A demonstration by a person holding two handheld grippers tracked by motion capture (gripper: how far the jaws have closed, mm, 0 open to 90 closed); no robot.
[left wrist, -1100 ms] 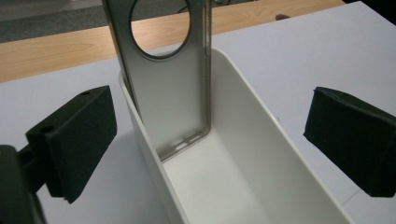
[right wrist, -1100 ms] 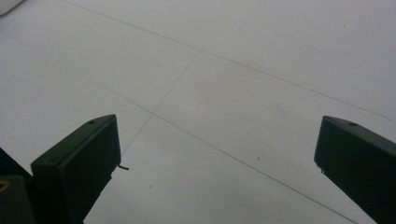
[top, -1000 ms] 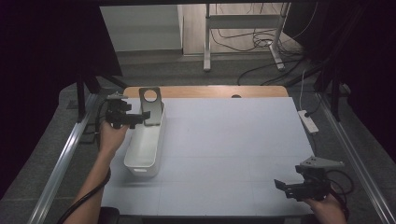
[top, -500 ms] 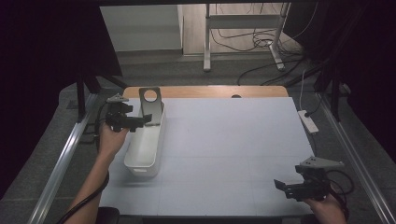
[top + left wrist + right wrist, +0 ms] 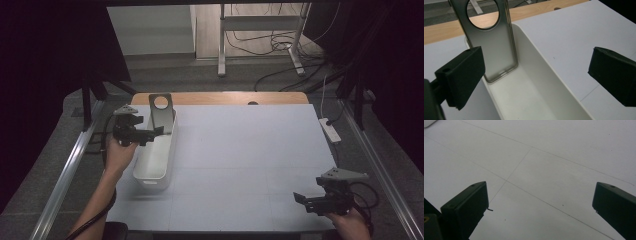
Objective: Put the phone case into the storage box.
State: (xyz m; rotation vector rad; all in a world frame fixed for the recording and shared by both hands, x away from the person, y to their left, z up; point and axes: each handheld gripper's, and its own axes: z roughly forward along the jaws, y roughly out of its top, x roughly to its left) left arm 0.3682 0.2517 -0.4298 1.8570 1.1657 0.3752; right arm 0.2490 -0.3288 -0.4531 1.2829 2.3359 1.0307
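A long white bin lies on the left part of the white table. A smoky translucent phone case with a round camera hole leans upright against the bin's far end. My left gripper hovers over the bin's left rim, open, nothing between its jaws, pointing at the case. Open as well, my right gripper rests low at the table's near right corner over bare table surface.
A wooden strip runs along the table's far edge. A white power strip lies off the right edge. Metal rails flank both sides. Beyond the table are a stand's legs and cables on the floor.
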